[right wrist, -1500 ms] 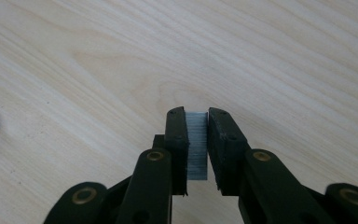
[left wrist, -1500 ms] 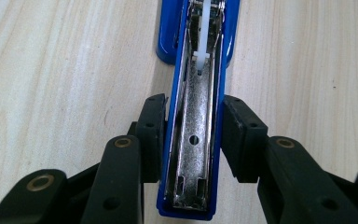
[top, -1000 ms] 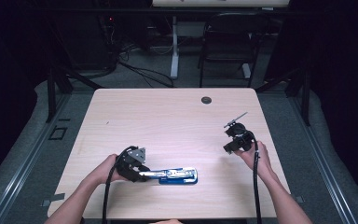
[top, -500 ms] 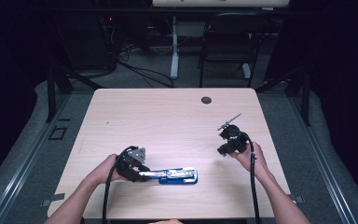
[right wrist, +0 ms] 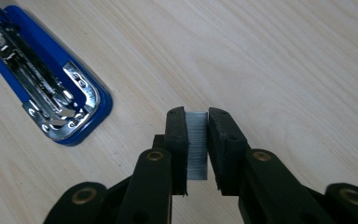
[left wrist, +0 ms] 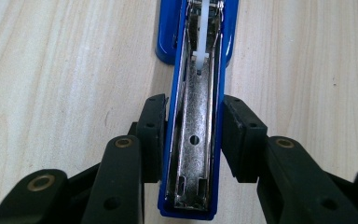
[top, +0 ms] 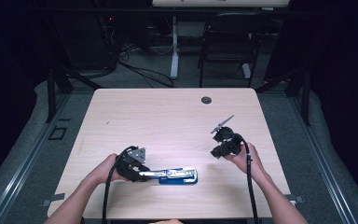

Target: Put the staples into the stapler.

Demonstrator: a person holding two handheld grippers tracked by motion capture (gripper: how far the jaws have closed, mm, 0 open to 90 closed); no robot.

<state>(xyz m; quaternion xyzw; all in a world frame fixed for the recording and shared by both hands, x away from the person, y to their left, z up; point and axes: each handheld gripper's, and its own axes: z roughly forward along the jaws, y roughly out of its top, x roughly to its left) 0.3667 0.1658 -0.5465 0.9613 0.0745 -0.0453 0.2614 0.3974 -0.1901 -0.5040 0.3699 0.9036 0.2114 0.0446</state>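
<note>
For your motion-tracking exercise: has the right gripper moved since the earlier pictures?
Yes. In the high view the right gripper has shifted left and slightly toward the table's near edge, judged against the fixed grommet hole.

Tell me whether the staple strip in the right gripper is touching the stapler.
Apart. The right gripper view shows the staple strip clamped in the right gripper, with bare table separating it from the blue stapler.

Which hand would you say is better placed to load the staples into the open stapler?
Right: the right gripper already pinches the staple strip, while the left gripper clamps the stapler.
</note>
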